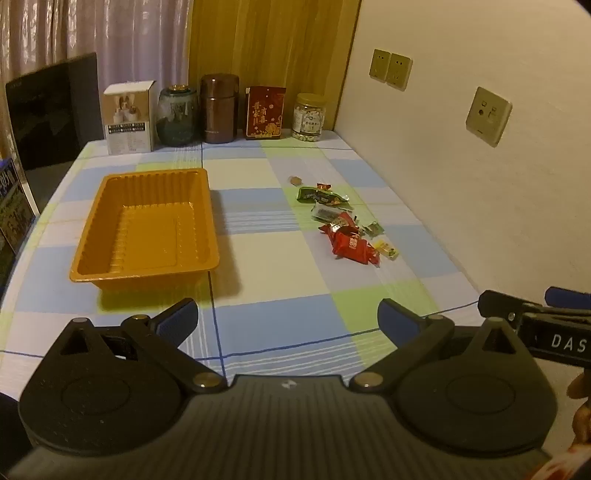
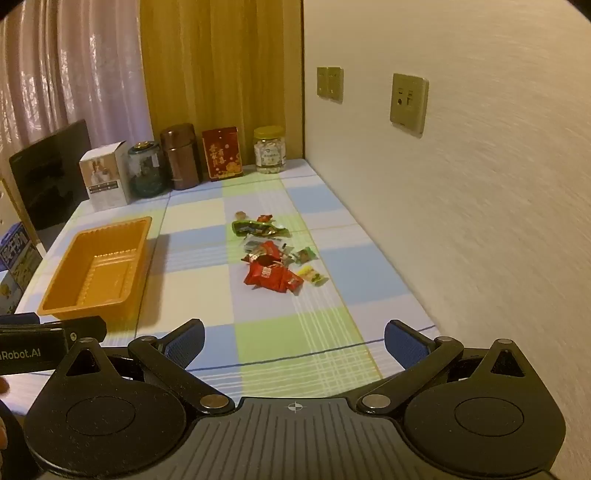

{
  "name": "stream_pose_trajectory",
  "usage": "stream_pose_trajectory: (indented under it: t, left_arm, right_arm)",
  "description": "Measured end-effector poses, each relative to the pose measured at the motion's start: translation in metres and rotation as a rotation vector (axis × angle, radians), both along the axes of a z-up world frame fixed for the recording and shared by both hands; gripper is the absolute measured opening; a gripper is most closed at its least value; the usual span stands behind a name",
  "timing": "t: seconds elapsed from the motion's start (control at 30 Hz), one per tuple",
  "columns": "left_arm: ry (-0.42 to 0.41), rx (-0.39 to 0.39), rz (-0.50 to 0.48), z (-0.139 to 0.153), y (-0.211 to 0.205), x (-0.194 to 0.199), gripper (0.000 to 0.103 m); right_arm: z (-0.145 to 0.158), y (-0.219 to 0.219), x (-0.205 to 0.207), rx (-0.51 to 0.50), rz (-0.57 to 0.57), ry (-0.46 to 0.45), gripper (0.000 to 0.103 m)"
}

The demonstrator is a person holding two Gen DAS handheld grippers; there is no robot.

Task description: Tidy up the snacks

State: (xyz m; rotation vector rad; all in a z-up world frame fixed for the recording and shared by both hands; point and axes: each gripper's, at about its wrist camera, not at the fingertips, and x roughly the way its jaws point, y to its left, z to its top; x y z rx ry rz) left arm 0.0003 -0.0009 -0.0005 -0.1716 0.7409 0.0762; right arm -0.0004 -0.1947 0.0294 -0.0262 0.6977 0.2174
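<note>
Left claw (image 1: pixel 288 321): wide open, empty, above bench (image 1: pixel 258 258), near side of tray.
Right claw (image 2: pixel 293 341): wide open, empty, near side of snacks.
Snacks (image 1: pixel 343 225): loose heap on bench, right of tray, well apart.
Tray (image 1: pixel 147 225): orange, empty.

This is a room in a home. A table spread with a checked cloth (image 1: pixel 258 236) in blue, green and white stands pushed into a corner. A textured white wall with socket plates (image 1: pixel 390 69) runs along the cloth's right side. Behind its far edge hang yellow-brown curtains (image 1: pixel 269 48) and, further left, sheer pale ones (image 1: pixel 92 33). Along that far edge stand a white carton (image 1: pixel 129 118), a glass jar (image 1: pixel 177 116), a brown canister (image 1: pixel 218 109), a red gift box (image 1: pixel 264 112) and a clear jar of pale snacks (image 1: pixel 309 117).
</note>
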Motion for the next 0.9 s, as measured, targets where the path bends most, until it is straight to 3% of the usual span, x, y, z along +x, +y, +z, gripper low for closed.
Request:
stream_pose_trajectory:
  t: [0.17, 0.37, 0.9]
  left_arm:
    - [-0.004, -0.03, 0.008, 0.003, 0.012, -0.001, 0.103]
    - [-0.017, 0.0, 0.019, 0.003, 0.001, -0.006, 0.103]
    - [-0.014, -0.009, 0.022, 0.003, 0.0, -0.004, 0.103]
  right_arm:
    - [0.002, 0.0, 0.0, -0.002, -0.001, -0.001, 0.103]
    - [-0.001, 0.004, -0.005, -0.001, -0.002, -0.003, 0.103]
    - [0.002, 0.0, 0.0, -0.007, 0.002, -0.003, 0.103]
